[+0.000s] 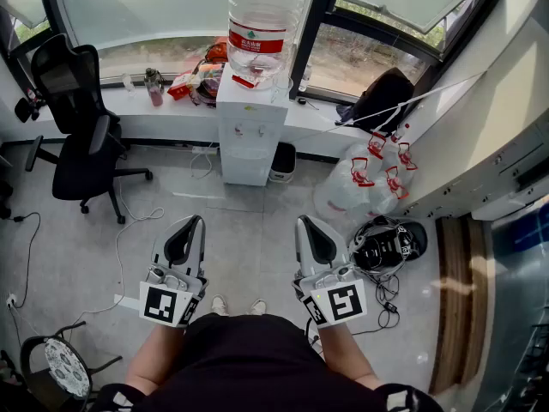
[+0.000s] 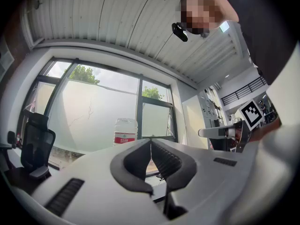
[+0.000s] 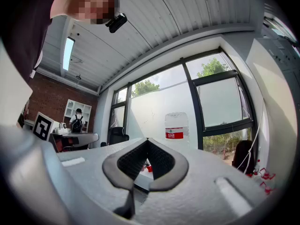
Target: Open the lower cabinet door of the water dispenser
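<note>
A white water dispenser [image 1: 251,127] stands against the window wall, with a large clear bottle [image 1: 262,26] with a red label on top. Its lower cabinet door [image 1: 247,163] is closed. My left gripper [image 1: 190,223] and right gripper [image 1: 304,223] are held side by side well short of it, both pointing toward it, jaws shut with nothing between them. In the left gripper view the jaws of the left gripper [image 2: 150,141] meet, and the bottle [image 2: 125,131] shows beyond them. The right gripper [image 3: 147,140] also has its tips touching, with the bottle [image 3: 176,130] ahead.
A black office chair [image 1: 79,127] stands at the left. Several empty water bottles [image 1: 364,174] and a black helmet [image 1: 388,243] lie on the floor to the right of the dispenser. A small bin [image 1: 283,161] sits beside it. Cables [image 1: 137,221] trail over the floor.
</note>
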`<state>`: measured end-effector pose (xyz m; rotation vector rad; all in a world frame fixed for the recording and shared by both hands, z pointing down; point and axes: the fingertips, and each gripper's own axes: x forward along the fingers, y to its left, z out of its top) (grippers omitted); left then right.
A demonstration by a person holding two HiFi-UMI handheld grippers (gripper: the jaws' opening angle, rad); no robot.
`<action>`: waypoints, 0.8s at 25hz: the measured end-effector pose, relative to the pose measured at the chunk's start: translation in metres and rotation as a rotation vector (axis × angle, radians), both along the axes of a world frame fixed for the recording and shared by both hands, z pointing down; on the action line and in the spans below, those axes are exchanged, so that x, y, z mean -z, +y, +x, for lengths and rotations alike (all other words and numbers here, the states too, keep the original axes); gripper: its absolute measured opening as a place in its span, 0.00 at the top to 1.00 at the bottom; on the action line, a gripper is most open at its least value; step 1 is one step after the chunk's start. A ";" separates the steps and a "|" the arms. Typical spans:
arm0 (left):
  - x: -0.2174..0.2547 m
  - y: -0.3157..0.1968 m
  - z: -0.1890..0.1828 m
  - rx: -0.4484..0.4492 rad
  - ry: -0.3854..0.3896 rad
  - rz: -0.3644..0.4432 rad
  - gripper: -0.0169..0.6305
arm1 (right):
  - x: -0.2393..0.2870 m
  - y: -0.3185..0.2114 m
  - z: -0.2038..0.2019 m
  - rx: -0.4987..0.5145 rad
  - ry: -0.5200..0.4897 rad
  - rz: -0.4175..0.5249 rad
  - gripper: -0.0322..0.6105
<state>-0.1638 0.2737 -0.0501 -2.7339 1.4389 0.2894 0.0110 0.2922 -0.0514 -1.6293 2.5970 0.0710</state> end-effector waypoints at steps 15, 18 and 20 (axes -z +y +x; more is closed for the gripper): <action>-0.004 0.001 0.024 0.027 -0.012 0.016 0.96 | -0.023 0.000 0.036 0.033 -0.073 -0.060 0.95; -0.016 0.006 0.028 0.050 -0.040 -0.010 0.96 | -0.033 0.002 0.046 0.043 -0.070 -0.076 0.95; -0.019 0.006 0.031 0.048 -0.046 -0.019 0.96 | -0.038 0.002 0.051 0.043 -0.074 -0.086 0.95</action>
